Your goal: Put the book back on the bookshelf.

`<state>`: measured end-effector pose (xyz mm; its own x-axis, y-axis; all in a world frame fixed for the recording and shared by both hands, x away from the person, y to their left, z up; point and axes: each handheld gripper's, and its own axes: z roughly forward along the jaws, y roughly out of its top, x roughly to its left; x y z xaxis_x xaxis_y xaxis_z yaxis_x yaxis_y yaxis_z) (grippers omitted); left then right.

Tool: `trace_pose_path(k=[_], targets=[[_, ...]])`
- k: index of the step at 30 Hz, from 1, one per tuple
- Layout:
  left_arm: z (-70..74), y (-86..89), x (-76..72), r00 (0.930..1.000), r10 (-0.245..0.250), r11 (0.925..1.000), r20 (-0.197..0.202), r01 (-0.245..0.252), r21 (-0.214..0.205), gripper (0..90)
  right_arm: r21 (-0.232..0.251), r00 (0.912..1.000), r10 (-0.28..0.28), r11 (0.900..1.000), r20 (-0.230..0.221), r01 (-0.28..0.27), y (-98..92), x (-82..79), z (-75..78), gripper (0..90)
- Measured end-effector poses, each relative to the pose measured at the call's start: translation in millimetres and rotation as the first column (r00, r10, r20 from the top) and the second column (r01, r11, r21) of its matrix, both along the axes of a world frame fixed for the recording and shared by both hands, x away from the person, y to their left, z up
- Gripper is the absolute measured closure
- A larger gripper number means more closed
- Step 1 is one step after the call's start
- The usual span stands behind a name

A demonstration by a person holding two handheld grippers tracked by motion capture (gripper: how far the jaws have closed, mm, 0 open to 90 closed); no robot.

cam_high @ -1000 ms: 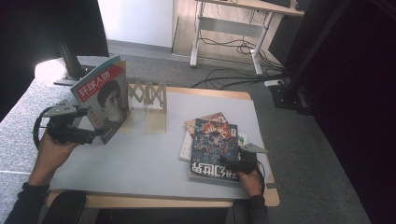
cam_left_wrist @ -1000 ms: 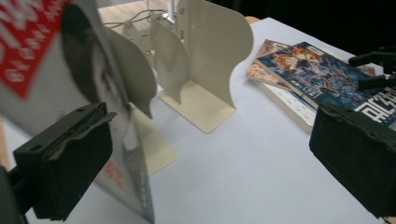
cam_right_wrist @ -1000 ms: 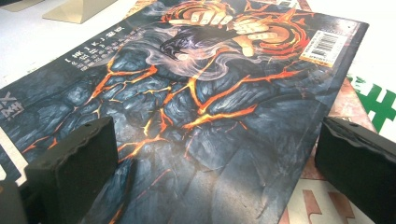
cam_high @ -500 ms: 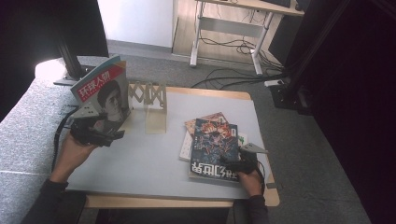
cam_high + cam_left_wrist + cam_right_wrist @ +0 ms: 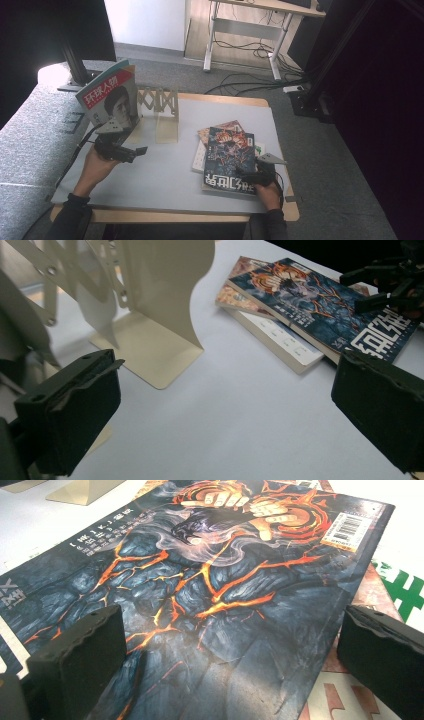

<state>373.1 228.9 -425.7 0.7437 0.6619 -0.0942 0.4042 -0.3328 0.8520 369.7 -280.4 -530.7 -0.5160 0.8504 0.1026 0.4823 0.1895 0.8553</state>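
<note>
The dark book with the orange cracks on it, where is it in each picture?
High view: dark book tops the stack, right of centre, by the right gripper.
Left gripper view: upper right.
Right gripper view: spread across the middle.
Shared landmark: cream bookend.

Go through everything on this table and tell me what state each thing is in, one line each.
Portrait magazine: upright, leaning at the rack's left end.
Expanding book rack: stretched open, its slots unfilled.
Dark lava-cover magazine: lying flat atop the stack.
Books beneath: flat, partly covered.
Left gripper: open, holding nothing.
Right gripper: open, over the top magazine's edge.
</note>
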Motion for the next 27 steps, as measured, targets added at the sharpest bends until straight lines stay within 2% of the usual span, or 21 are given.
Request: trace_pose_path(k=[5, 8, 11, 19, 27], targets=[[-14.7, -5.3, 2.6, 0.9998, -0.008, 0.9999, -0.020, 0.008, 0.014, 0.0, 0.000, 1.0000, 0.000, 1.0000, 0.000, 0.000, 0.0, 0.0, 0.0, 0.0], [-21.3, -7.1, 3.7, 0.9994, -0.014, 0.9999, -0.032, 0.014, -0.006, 0.0, 0.000, 1.0000, 0.000, 1.0000, 0.000, 0.000, 0.0, 0.0, 0.0, 0.0], [-28.9, -9.0, 4.6, 0.9988, -0.020, 0.9998, -0.045, 0.020, -0.007, 0.0, 0.000, 1.0000, 0.000, 1.0000, 0.000, 0.000, 0.0, 0.0, 0.0, 0.0], [-47.0, -24.2, 3.7, 0.9965, -0.049, 0.9966, -0.068, 0.053, 0.063, 0.0, 0.000, 1.0000, 0.000, 1.0000, 0.000, 0.000, 0.0, 0.0, 0.0, 0.0], [-60.5, -33.5, 3.1, 0.9925, -0.078, 0.9920, -0.094, 0.087, 0.092, 0.0, 0.000, 1.0000, 0.000, 1.0000, 0.000, 0.000, 0.0, 0.0, 0.0, 0.0]])
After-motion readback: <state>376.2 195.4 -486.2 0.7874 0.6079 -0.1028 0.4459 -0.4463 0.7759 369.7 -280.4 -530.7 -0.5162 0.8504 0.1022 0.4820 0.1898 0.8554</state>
